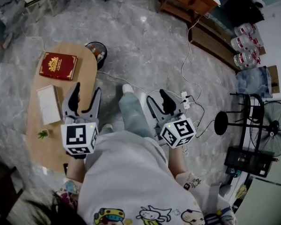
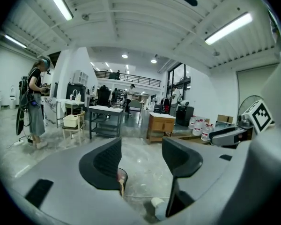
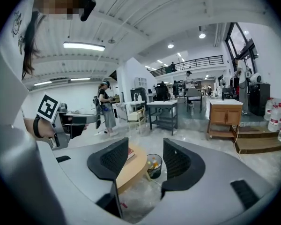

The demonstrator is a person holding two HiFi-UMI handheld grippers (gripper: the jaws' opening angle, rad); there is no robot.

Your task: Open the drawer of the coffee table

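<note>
Coffee table (image 1: 86,67) — oval, wooden top — stands at the person's left; its drawer does not show from above. On top lie a red book (image 1: 58,66) at the far end and a white box (image 1: 49,104) nearer. A bin (image 1: 96,52) stands just beyond the far end. Left gripper (image 1: 87,90) is over the table's right edge, jaws apart, nothing between. Right gripper (image 1: 158,98) — off the table, over the floor — has its jaws likewise apart and empty.

grey marble floor (image 1: 145,46), ceiling strip lights (image 2: 227,28)
</note>
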